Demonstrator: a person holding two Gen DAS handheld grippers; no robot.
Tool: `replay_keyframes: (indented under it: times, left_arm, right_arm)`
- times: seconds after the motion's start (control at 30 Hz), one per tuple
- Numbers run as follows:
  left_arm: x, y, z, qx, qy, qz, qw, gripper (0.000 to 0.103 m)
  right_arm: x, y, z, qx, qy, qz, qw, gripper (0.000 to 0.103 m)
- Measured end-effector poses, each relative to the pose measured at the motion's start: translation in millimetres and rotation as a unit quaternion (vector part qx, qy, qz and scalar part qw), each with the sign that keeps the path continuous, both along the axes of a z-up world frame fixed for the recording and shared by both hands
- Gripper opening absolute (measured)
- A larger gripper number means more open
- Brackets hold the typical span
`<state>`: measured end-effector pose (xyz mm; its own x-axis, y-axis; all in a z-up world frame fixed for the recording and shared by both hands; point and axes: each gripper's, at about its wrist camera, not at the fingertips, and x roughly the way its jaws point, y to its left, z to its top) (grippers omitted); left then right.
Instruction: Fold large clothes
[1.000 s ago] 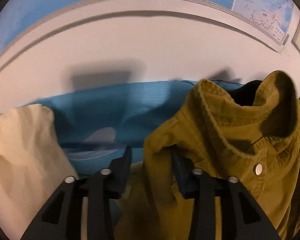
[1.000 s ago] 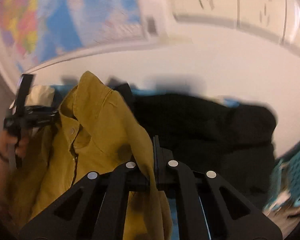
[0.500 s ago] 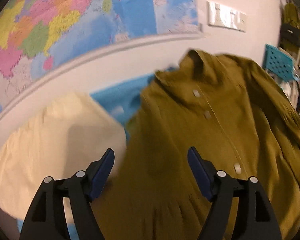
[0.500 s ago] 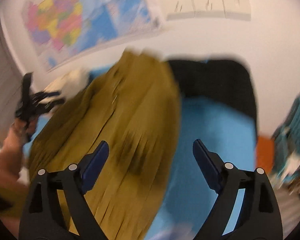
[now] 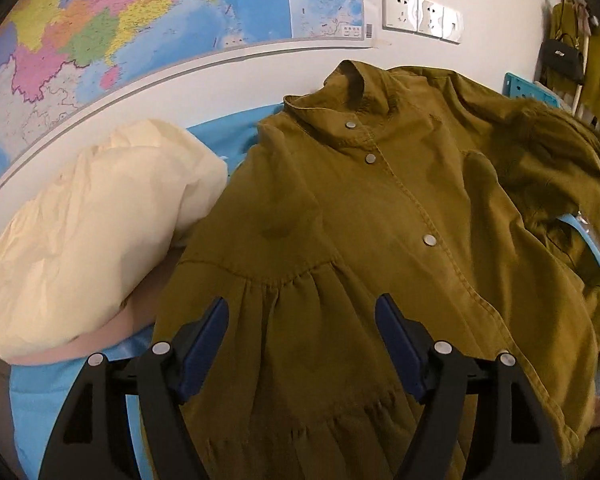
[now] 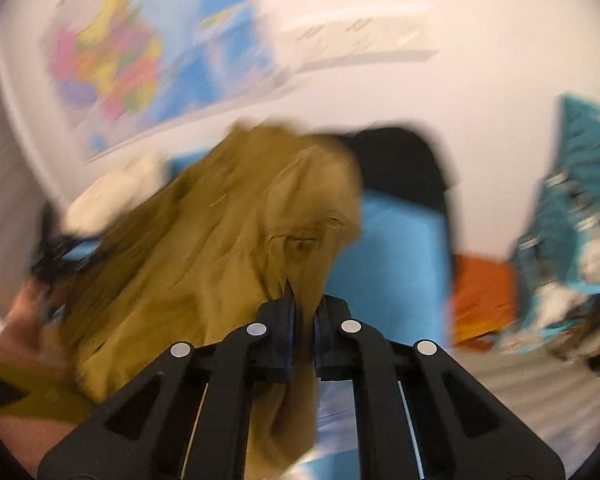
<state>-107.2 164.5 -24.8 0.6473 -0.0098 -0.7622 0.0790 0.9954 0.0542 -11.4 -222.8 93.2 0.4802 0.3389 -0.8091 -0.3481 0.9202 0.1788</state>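
Olive jacket (image 5: 380,216) now spread front-up on blue surface (image 5: 216,136), no longer bunched, left gripper (image 5: 302,334) still spread wide above hem, right gripper (image 6: 302,312) re-clamped on jacket fold, cream garment (image 5: 88,228) alongside.

Olive snap-front jacket (image 5: 380,216) — spread front-up, collar far — sleeve rumpled.

Olive jacket (image 5: 380,216) spread flat; left gripper (image 5: 302,320) jaws apart above.

My left feed is sharp, warm dim indoor light, soft shadows. Right feed heavily motion-blurred; only the jaws are crisp. Fisheye bends edges, dark corners.
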Motion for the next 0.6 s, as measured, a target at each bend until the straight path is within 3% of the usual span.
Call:
replay_keyframes:
  times: [0.13, 0.3, 0.37, 0.43, 0.47, 0.53, 0.57, 0.6]
  left_arm:
    - [-12.3, -10.0, -7.2, 0.002, 0.017, -0.023, 0.9996, 0.078]
    - [-25.2, -33.7, -22.2, 0.0, 0.045, -0.072, 0.9964, 0.088]
    - [-26.0, -42.4, -29.2, 0.013, 0.057, -0.082, 0.9949, 0.089]
    - [-23.2, -48.2, -37.6, 0.036, 0.073, -0.081, 0.9934, 0.089]
    - [-20.2, -49.7, -44.0, 0.044, 0.085, -0.076, 0.9925, 0.089]
    - [-17.2, -48.4, -49.2, 0.04, 0.094, -0.071, 0.9922, 0.078]
    - [-16.2, -45.9, -48.9, 0.047, 0.09, -0.061, 0.993, 0.059]
    - [-15.4, -41.5, -46.3, 0.05, 0.087, -0.049, 0.9937, 0.046]
  right_arm:
    - [28.9, -12.5, -34.2, -0.037, 0.032, -0.044, 0.998, 0.007]
    - [41.9, -18.6, -115.5, -0.067, 0.108, -0.087, 0.988, 0.013]
    - [38.8, -18.3, -124.3, -0.076, 0.11, -0.098, 0.986, 0.023]
    - [31.9, -15.9, -111.2, -0.084, 0.086, -0.112, 0.986, 0.056]
    - [26.0, -19.6, -102.2, -0.081, 0.066, -0.116, 0.988, 0.061]
    - [13.8, -17.9, -74.3, -0.064, 0.025, -0.116, 0.991, 0.07]
    - [9.1, -16.6, -64.3, -0.054, 0.014, -0.114, 0.992, 0.072]
    - [3.1, -15.8, -53.7, -0.039, 0.002, -0.109, 0.993, 0.075]
